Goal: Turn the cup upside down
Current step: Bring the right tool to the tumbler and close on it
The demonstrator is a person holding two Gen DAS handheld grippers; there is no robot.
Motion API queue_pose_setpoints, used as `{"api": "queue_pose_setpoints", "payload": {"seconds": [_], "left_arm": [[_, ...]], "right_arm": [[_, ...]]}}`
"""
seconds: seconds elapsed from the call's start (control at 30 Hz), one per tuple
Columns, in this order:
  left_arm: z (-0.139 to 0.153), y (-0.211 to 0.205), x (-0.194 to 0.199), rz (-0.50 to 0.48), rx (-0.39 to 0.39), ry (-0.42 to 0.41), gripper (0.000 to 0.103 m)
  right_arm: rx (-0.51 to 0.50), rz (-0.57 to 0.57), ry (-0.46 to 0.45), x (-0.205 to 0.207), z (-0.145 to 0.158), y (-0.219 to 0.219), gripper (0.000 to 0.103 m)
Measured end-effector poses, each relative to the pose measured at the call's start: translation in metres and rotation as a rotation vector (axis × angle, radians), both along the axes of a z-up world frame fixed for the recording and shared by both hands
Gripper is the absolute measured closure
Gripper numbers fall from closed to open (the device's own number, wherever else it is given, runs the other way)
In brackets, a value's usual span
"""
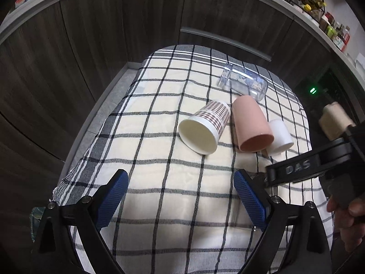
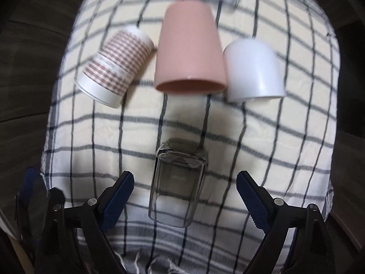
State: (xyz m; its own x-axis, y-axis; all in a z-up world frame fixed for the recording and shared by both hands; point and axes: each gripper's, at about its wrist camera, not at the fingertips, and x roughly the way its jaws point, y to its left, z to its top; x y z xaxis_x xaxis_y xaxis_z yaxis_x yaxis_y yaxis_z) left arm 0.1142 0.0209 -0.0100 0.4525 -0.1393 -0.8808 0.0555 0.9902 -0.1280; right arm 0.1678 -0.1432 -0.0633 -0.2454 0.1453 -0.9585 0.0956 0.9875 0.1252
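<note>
Smoky glass cup lies on its side on the checked cloth, mouth toward the near edge, faceted base pointing far. It sits between the right gripper fingers, not touching either; those jaws are spread wide.

Far of it, a row of three more cups on their sides: checked paper cup at left, pink cup in the middle, white cup at right. Pink and white look to be touching. A clear jar lies just beyond the pink cup.

Left gripper hovers over the near-left part of the cloth, jaws spread, nothing between them. Right wrist view is motion-blurred.
</note>
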Motion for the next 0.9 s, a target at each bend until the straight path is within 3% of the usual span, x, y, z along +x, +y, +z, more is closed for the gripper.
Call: {"api": "queue_pose_setpoints", "payload": {"seconds": [0.2,0.47,0.73,0.9], "left_arm": [[-0.013,0.011,0.014,0.013,-0.026,0.027,0.008],[-0.03,0.02,0.019,0.026,-0.031,0.063,0.008],[-0.031,0.011,0.009,-0.002,-0.019,0.061,0.008],[-0.027,0.011,-0.005,0.013,-0.001,0.021,0.008]], "right_arm": [[-0.029,0.007,0.13,0.012,-0.031,0.007,0.014],[-0.048,0.029,0.224,0.013,-0.065,0.022,0.042],[-0.047,0.055,0.151,0.001,-0.051,0.024,0.043],[-0.046,0.046,-0.048,-0.008,-0.009,0.022,0.044]]}}
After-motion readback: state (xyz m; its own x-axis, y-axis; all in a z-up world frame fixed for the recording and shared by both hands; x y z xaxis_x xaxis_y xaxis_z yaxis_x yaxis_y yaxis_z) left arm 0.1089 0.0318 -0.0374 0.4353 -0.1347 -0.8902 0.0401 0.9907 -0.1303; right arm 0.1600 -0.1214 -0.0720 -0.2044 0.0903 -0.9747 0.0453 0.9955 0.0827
